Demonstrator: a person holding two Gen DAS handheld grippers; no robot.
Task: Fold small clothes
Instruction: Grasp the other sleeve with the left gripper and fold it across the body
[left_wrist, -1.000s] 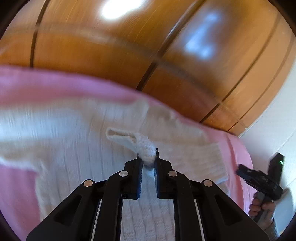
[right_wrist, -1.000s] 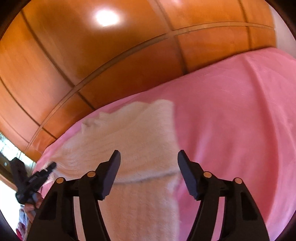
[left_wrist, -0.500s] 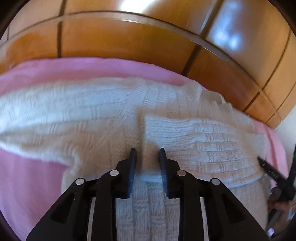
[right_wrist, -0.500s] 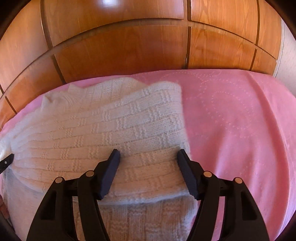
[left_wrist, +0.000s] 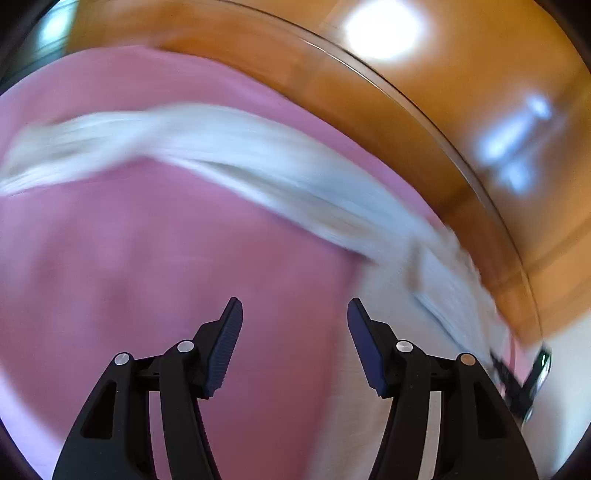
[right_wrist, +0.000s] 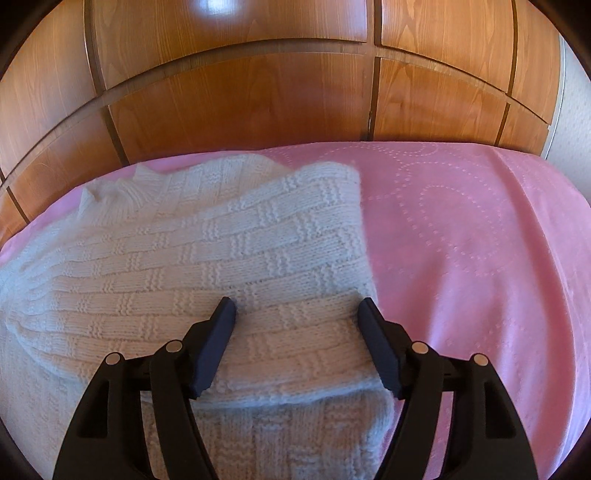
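Between the widening jaws of the right gripper (right_wrist: 296, 308) lies the folded-over sleeve of a white knitted sweater (right_wrist: 207, 254), not pinched; that sleeve already rests flat across the body. Over bare pink bedspread (left_wrist: 147, 258) the left gripper (left_wrist: 294, 308) is also opening, holding nothing, while the other sleeve (left_wrist: 221, 147) stretches out unfolded, blurred, across the bed. Judging by this, one sleeve is in; the second sleeve and the body folds remain.
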